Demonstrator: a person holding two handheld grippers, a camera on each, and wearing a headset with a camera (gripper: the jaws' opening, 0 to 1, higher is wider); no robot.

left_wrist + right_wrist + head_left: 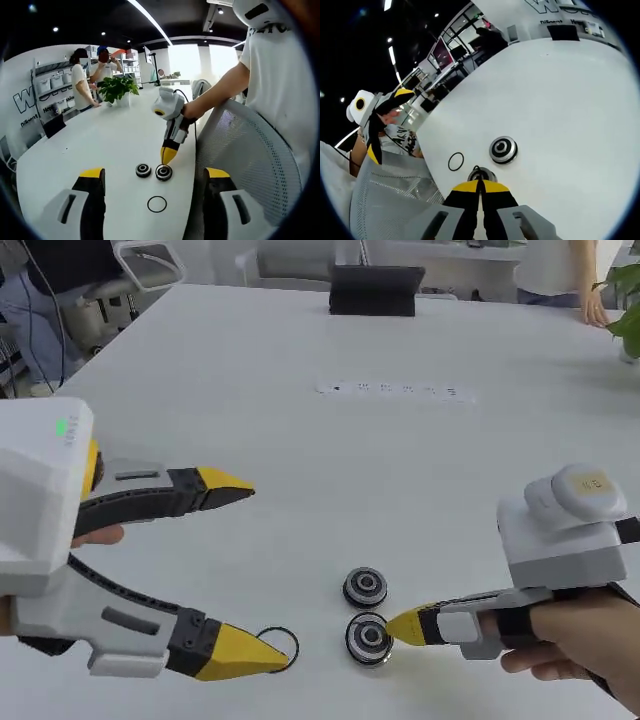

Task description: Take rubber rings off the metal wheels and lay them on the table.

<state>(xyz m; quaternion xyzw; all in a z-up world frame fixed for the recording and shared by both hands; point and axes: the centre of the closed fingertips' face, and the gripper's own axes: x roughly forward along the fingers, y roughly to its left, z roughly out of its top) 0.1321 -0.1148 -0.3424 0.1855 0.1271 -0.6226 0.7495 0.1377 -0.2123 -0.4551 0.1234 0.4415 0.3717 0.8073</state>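
While the left gripper (267, 576) is holding its fingers spread, the right gripper (480, 183) is pinching the mounted ring (476, 169) on the nearer round metal wheel (368, 637). A loose black rubber ring (278, 645) is lying on the white surface (300, 440).

The desk (300, 460) is seen as plain white, and the loose rubber ring (297, 644) lying on it is black. The far metal wheel (365, 587) and the near metal wheel (369, 637) are coloured silver, each with a black band and a dark centre. The left claw (268, 576) and the right claw (395, 626) are tipped in yellow, followed by black, with white and grey bodies.
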